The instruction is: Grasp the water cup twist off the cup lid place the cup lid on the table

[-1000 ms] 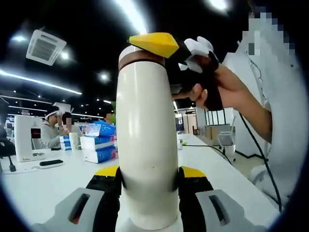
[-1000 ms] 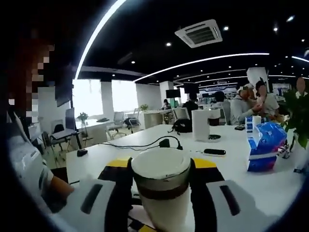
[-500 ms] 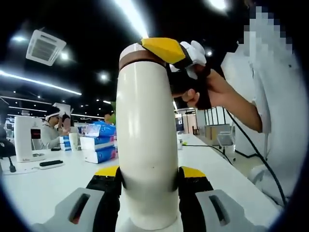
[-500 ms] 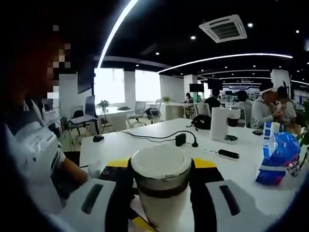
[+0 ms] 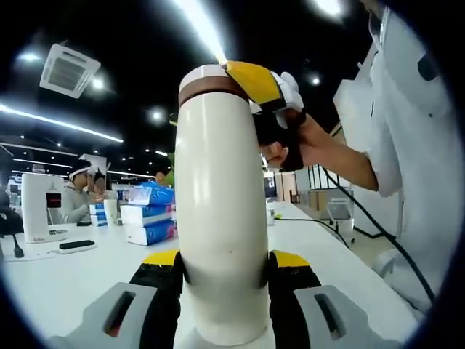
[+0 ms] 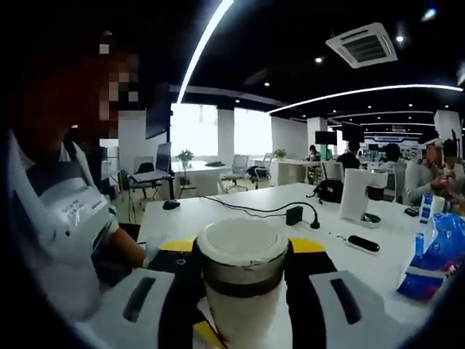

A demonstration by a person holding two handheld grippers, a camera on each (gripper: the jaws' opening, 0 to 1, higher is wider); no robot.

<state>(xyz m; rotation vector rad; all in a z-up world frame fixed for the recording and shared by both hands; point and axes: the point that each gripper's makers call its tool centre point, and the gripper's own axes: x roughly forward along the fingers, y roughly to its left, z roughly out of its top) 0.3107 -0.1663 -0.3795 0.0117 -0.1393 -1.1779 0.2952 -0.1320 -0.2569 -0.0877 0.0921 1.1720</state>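
Left claw (image 5: 224, 273) clamps the cup (image 5: 221, 218); right claw (image 5: 256, 80) grips its lid (image 5: 211, 77).

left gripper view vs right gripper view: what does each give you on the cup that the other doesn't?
Left gripper view: its own left gripper clamps the water cup low on the body, and the right gripper grips the cup lid from the side.

Right gripper view: the lid's flat top face, and a black cable on the table.

Both: the lid with its brown band.
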